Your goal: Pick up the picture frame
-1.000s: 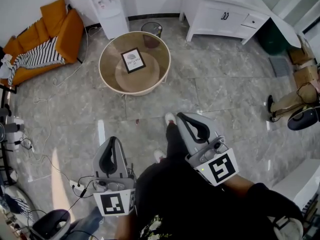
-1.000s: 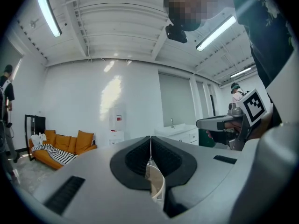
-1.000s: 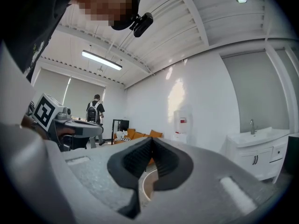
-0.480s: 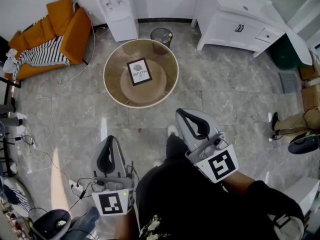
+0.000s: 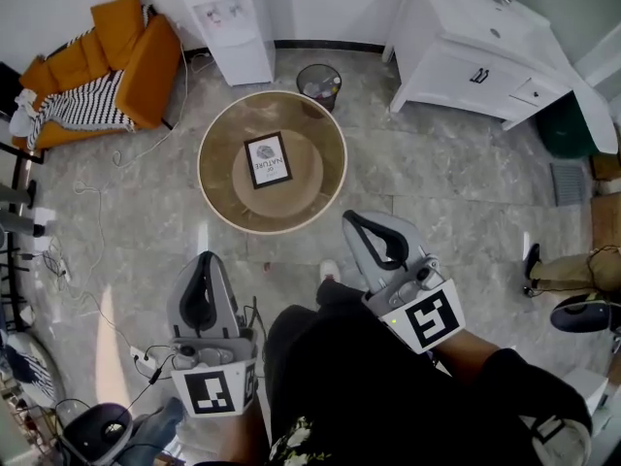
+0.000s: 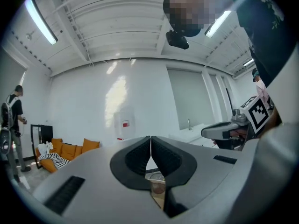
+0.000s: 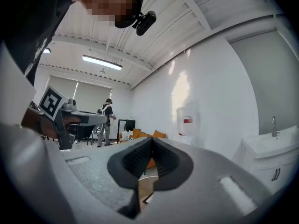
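Observation:
A black picture frame (image 5: 268, 159) with a white print lies flat on the round wooden table (image 5: 218, 202), slightly left of its middle. My left gripper (image 5: 205, 260) hangs below the table's near edge in the head view, shut with nothing between its pads (image 6: 150, 158). My right gripper (image 5: 351, 218) sits just off the table's lower right rim, also shut and empty (image 7: 152, 157). Both point level toward the table and are apart from the frame. A sliver of the table shows under the jaws in both gripper views.
An orange sofa (image 5: 97, 71) with a striped cloth stands at the far left. A white water dispenser (image 5: 233, 22), a mesh bin (image 5: 318, 85) and a white cabinet with a sink (image 5: 485, 56) line the back wall. Cables (image 5: 87, 250) trail on the floor at left. A person (image 7: 106, 120) stands far off.
The table and frame have come closer and lower in the head view as I walk toward them. Both grippers stay shut and keep their pose in front of me.

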Demonstrator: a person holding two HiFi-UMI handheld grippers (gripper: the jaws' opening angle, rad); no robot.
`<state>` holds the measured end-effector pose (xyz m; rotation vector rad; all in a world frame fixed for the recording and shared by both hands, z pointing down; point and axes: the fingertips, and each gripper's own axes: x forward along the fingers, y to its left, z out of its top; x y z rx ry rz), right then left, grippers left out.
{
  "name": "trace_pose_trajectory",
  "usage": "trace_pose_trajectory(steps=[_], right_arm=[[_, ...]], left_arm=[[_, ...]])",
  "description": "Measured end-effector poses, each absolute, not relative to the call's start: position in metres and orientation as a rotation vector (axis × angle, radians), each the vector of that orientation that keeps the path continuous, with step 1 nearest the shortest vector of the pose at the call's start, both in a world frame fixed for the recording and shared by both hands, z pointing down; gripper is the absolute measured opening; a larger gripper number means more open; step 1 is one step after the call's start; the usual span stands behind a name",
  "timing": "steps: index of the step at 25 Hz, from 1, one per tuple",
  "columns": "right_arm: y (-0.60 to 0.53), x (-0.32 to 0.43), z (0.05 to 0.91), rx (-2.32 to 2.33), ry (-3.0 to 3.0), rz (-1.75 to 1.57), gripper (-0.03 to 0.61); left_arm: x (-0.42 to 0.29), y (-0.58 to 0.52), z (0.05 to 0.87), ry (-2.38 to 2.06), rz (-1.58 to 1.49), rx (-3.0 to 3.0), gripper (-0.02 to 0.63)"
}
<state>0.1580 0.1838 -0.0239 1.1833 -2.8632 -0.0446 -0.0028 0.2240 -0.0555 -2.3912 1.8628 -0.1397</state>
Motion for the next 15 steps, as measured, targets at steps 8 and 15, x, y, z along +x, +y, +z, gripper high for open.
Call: trace_pose_trajectory(steps=[8,15], right_arm=[[0.14,0.172,-0.013,1.15,-2.894,-0.019,-0.002],[0.125,0.162,0.001,1.147,-2.888,0.001,-0.002]], left_arm=[[0.004,0.205,-0.037,1.968,-0.205,-2.352,0.018],[-0.005,0.185,-0.012,1.99,-0.25,-2.398,0.018]])
